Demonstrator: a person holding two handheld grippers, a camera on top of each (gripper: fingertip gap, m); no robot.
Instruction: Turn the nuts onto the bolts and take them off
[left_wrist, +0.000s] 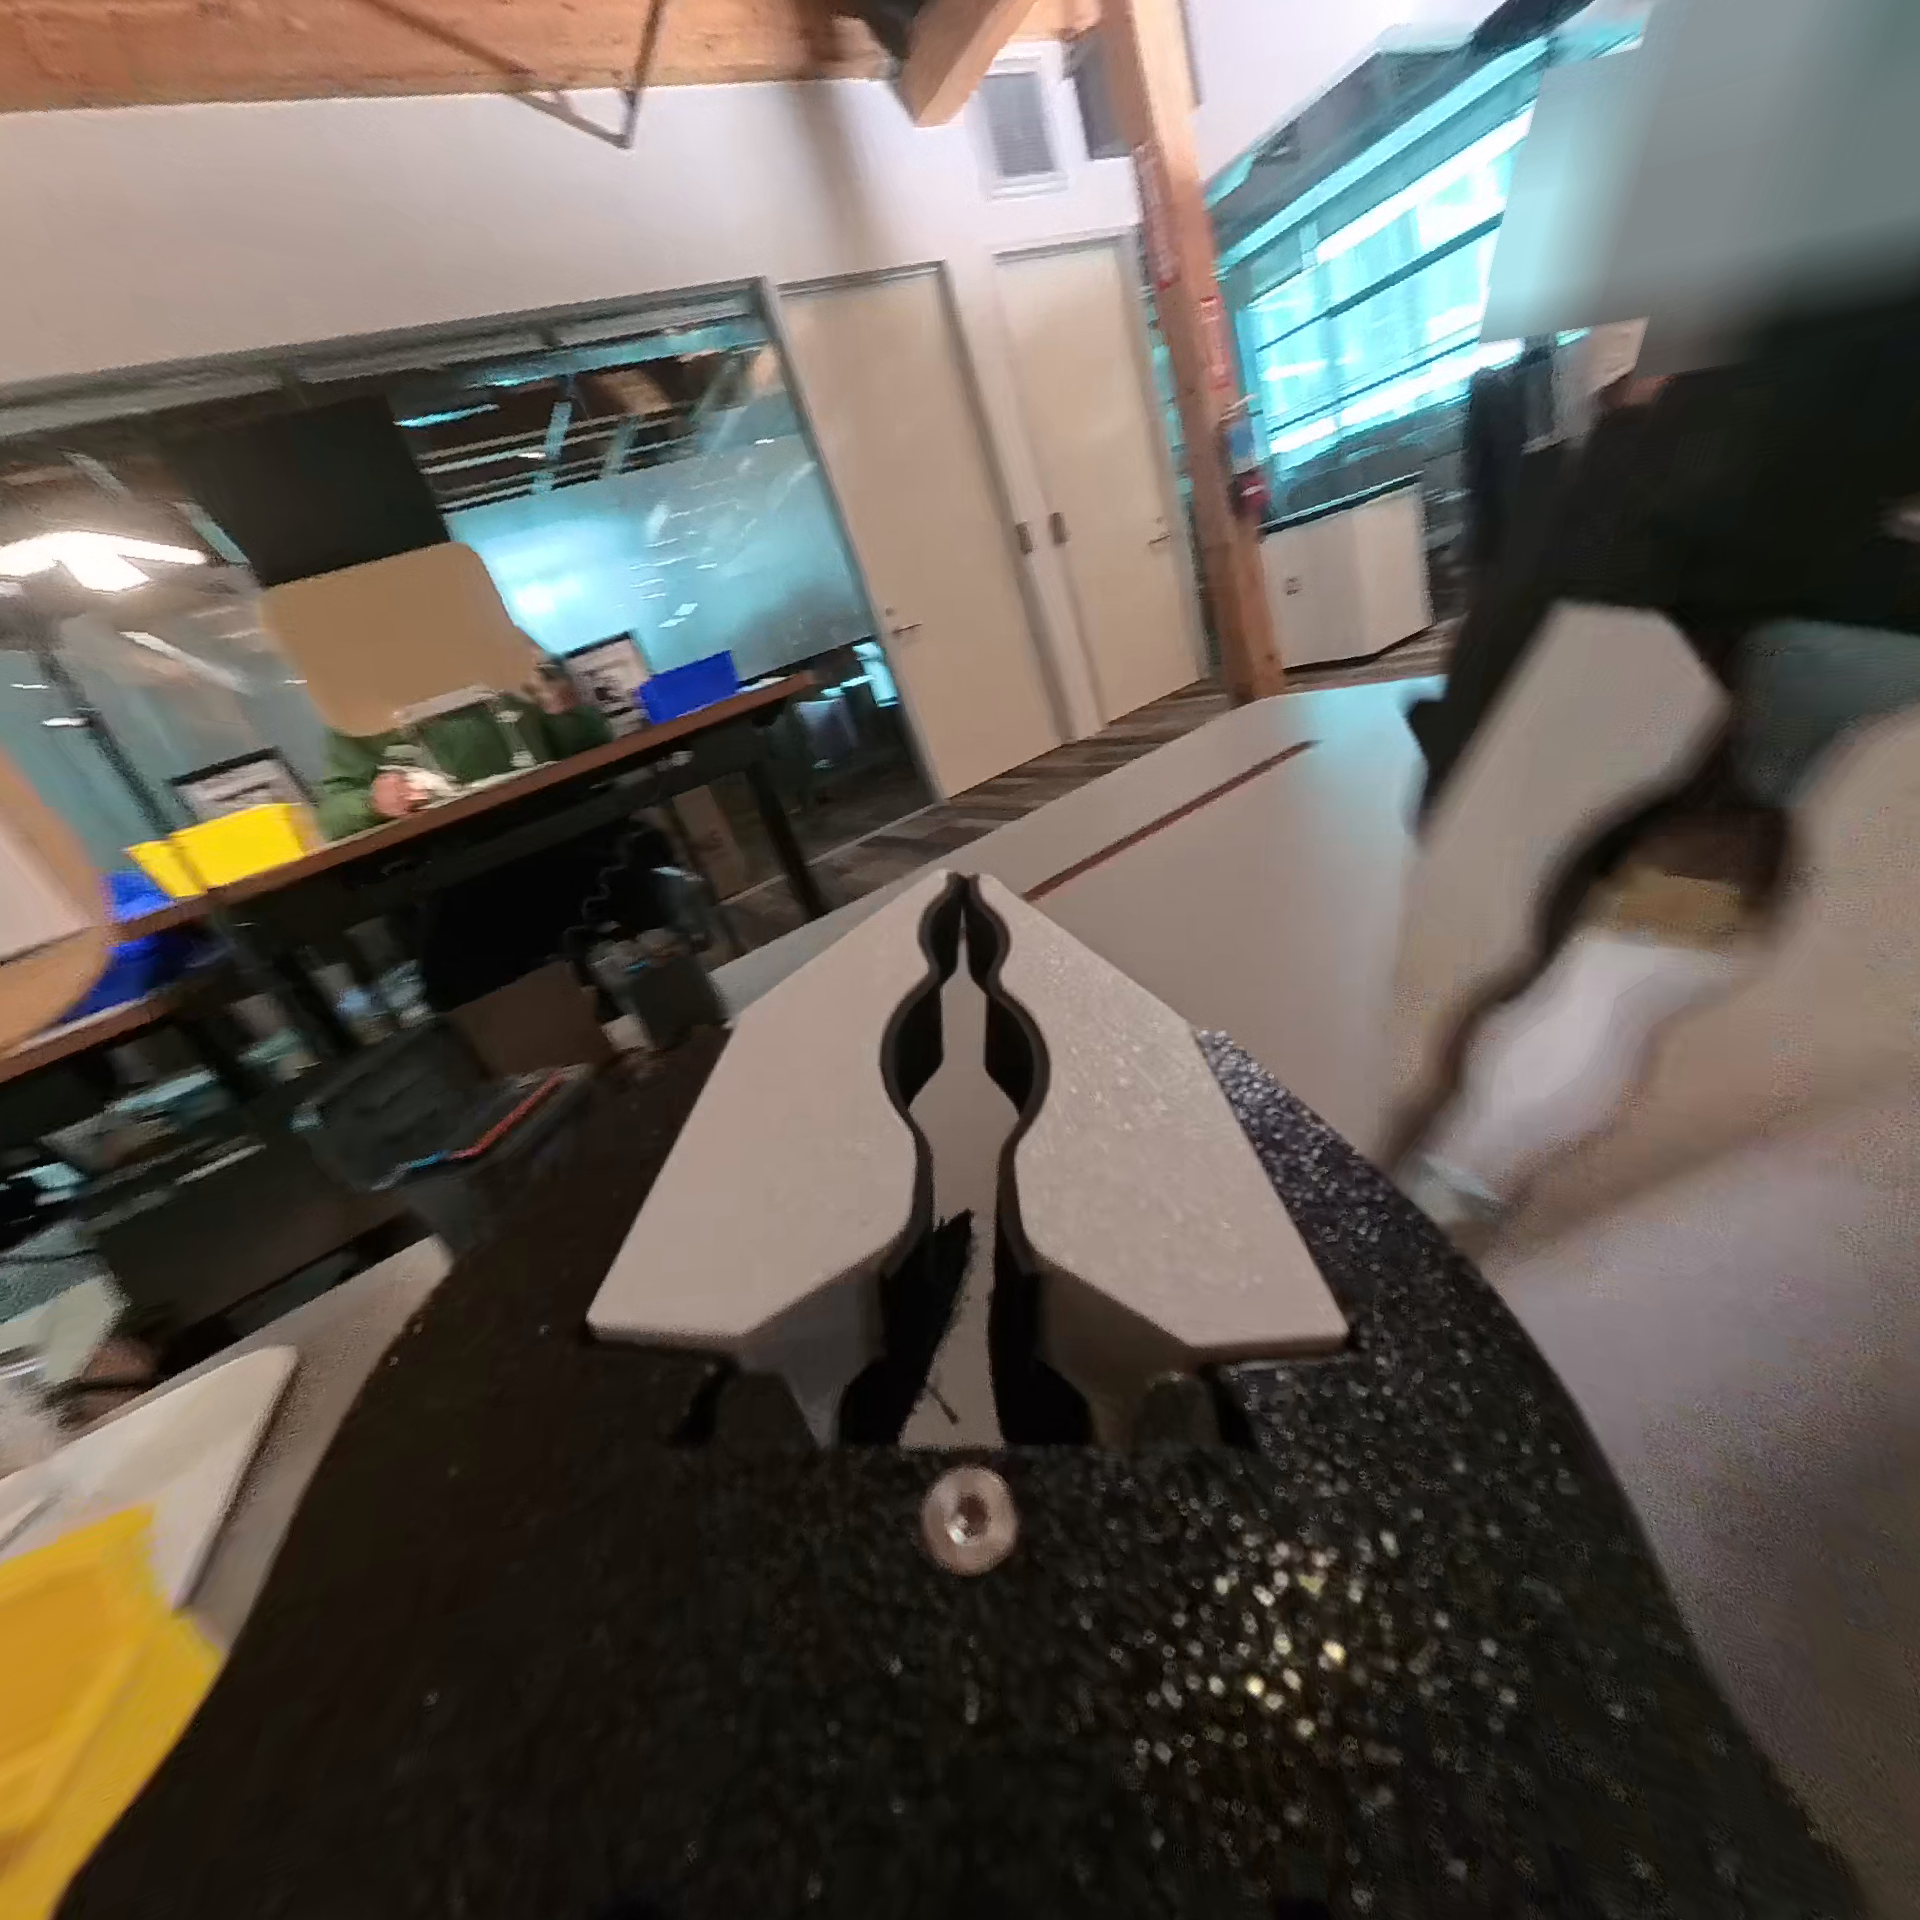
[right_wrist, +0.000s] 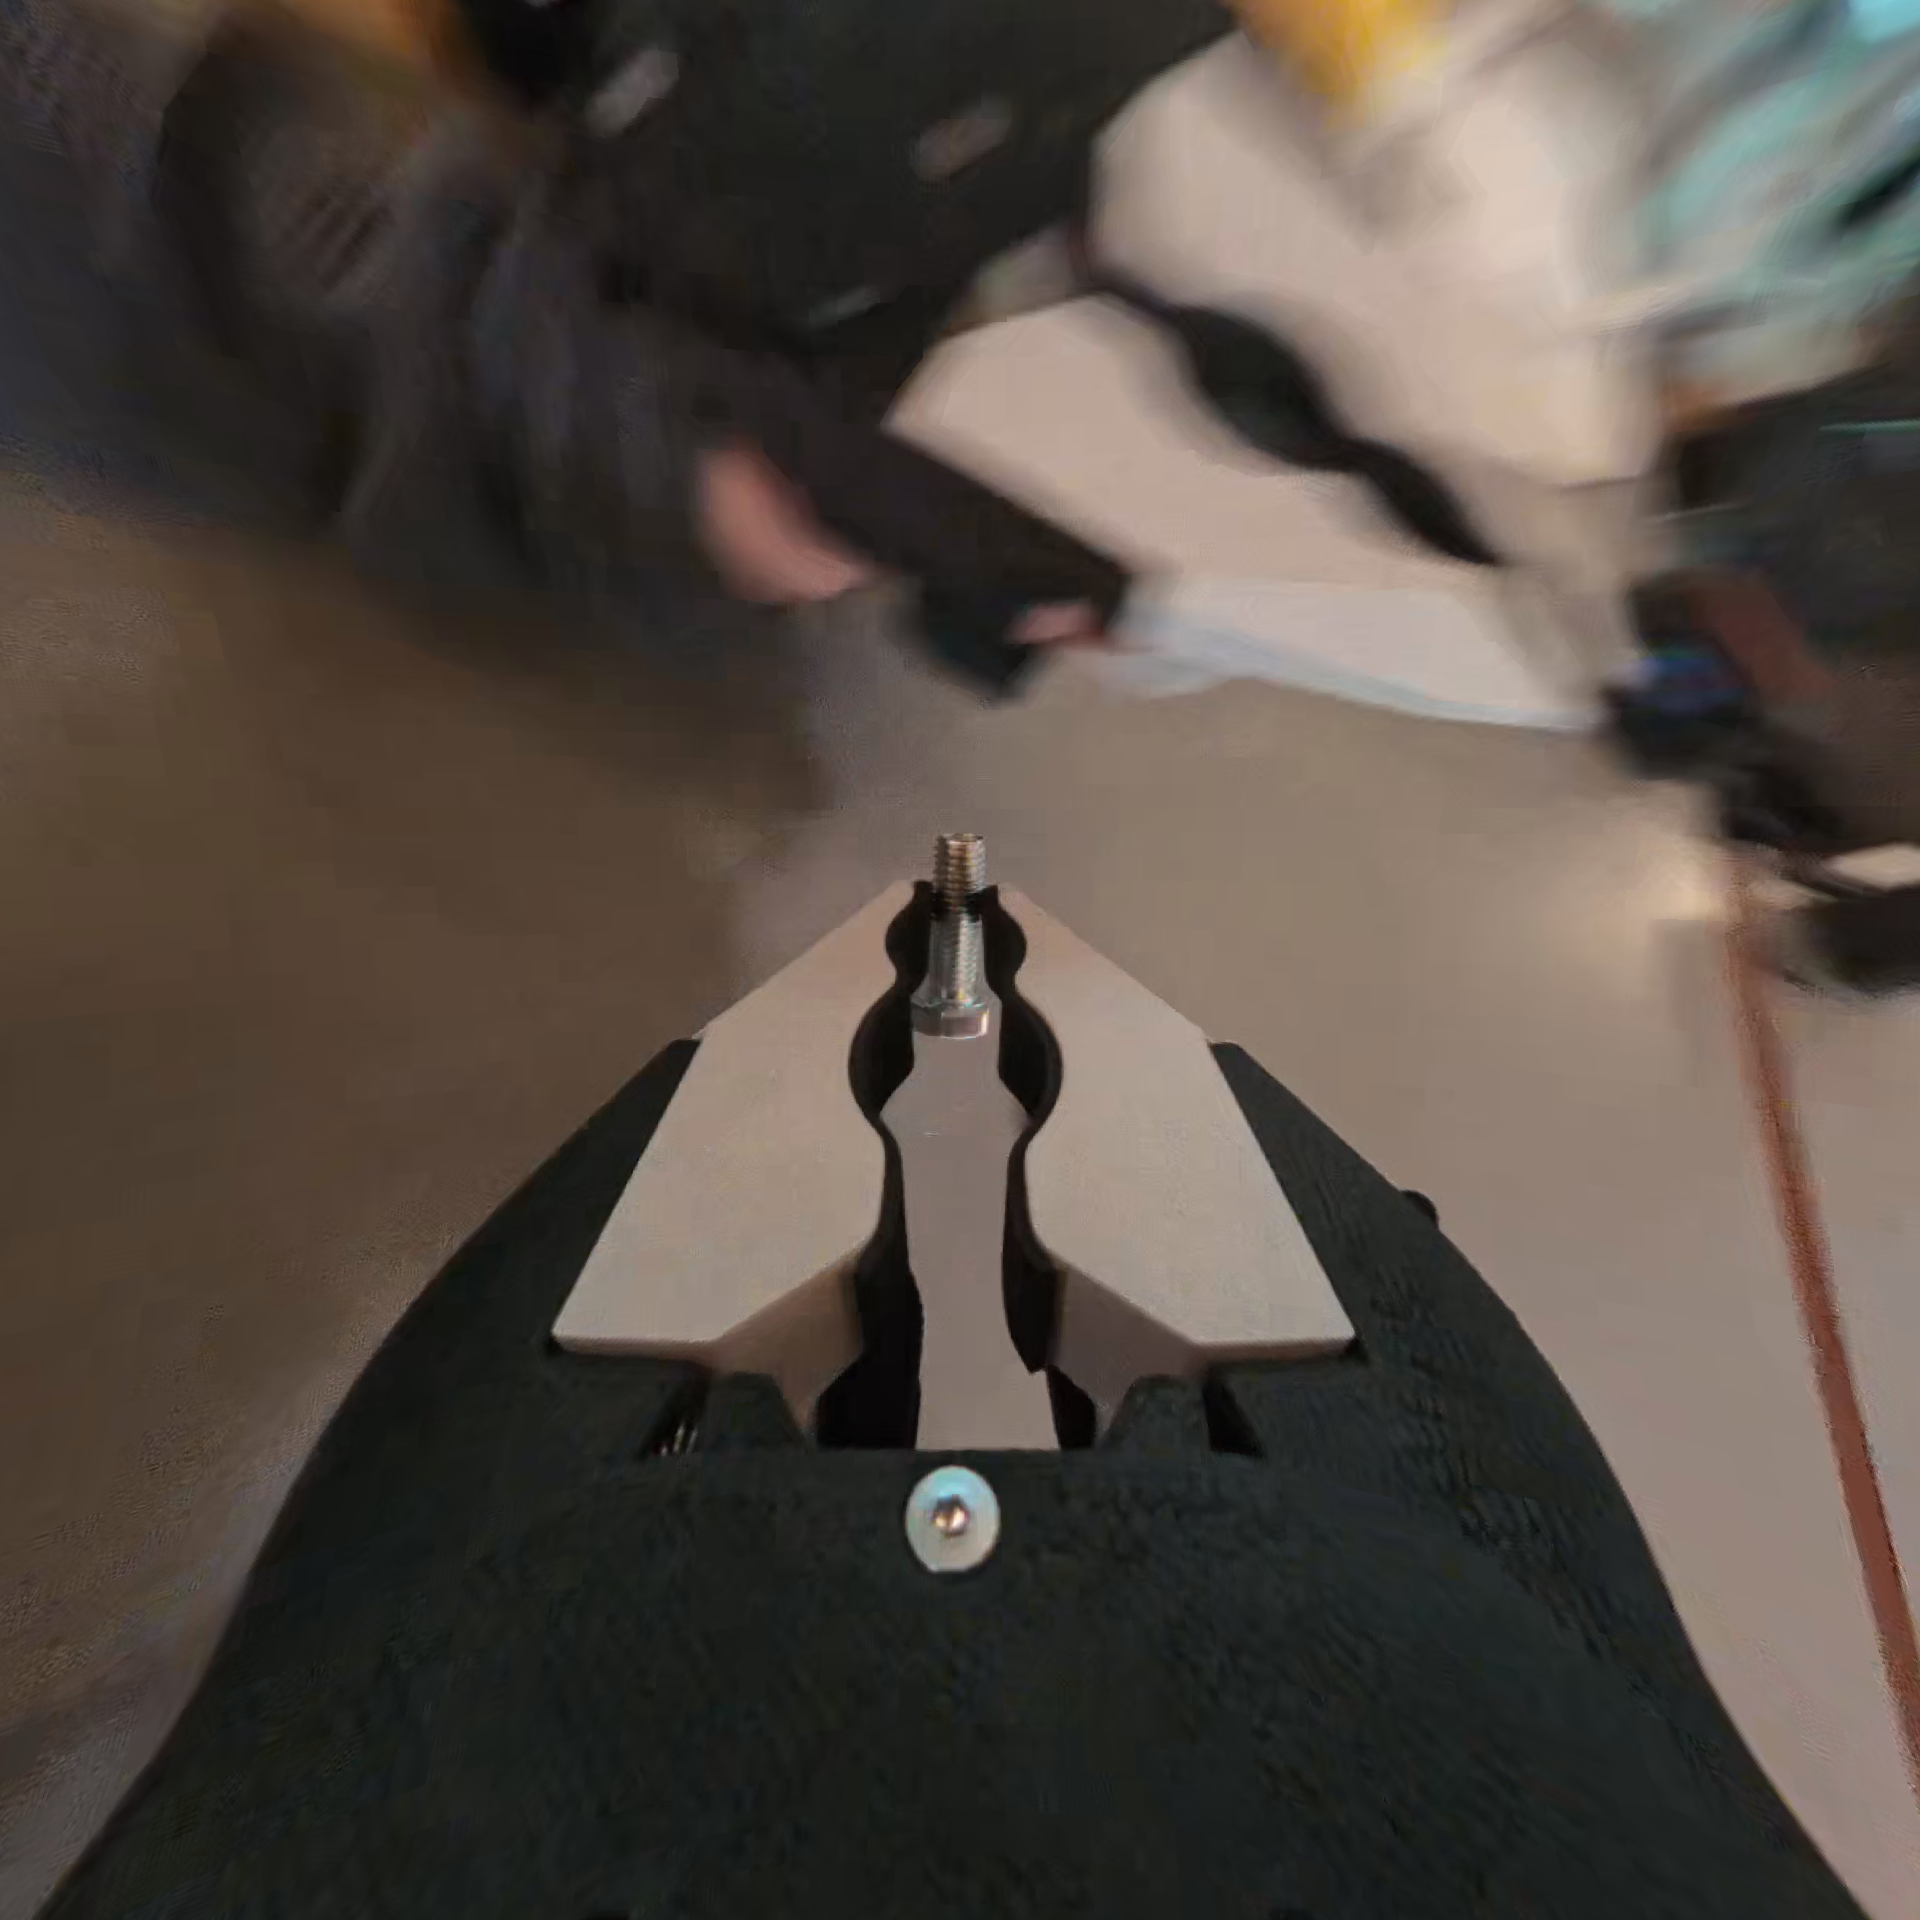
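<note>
Two hand-held grippers: our right hand-held gripper (right_wrist: 961, 904) clamps a small threaded silver steel bolt (right_wrist: 954, 961); our left hand-held gripper (left_wrist: 964, 891) is pinched together, empty.

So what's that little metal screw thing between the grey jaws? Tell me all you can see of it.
The bolt is small and silvery, apparently steel. It has a wider round head at the near end and a threaded shank pointing forward. The right gripper pinches it at the shank; the threaded tip pokes out past the jaws. No nut is on it.

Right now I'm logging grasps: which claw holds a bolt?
The right claw: a silver bolt is pinched at its tips. The left claw is shut on nothing.
</note>
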